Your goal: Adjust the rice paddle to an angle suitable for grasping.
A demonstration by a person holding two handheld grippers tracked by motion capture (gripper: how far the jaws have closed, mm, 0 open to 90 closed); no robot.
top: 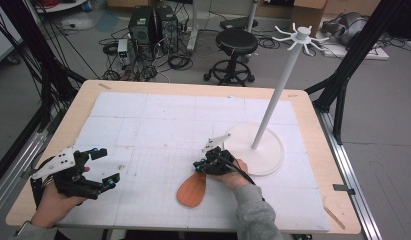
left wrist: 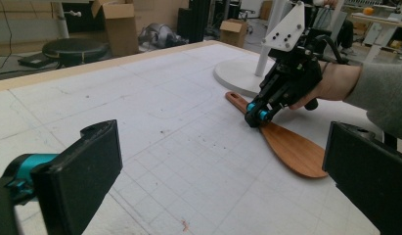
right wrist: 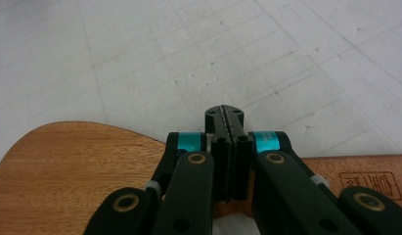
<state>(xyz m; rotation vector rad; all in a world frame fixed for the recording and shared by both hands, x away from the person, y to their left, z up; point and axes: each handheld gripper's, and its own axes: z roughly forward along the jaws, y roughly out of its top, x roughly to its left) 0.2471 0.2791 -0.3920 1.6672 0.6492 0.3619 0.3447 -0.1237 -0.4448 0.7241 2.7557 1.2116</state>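
A wooden spatula (top: 191,190) lies flat on the white gridded mat, blade toward the front edge, handle toward the white stand. My right gripper (top: 198,167) is shut, its jaws pressed together with nothing between them, tips down at the spatula's neck. In the left gripper view the right gripper (left wrist: 255,117) touches the spatula (left wrist: 291,147) where handle meets blade. The right gripper view looks past the right gripper (right wrist: 224,115) onto the spatula (right wrist: 66,166) below it. My left gripper (top: 109,166) stands open at the front left, and between its wide-apart jaws the left gripper (left wrist: 223,171) holds nothing.
A white stand with a round base (top: 273,157), a tall pole (top: 278,95) and hooks on top stands right of centre, just behind the right hand. Beyond the table's far edge are a black stool (top: 236,42) and computer cases (top: 153,27) on the floor.
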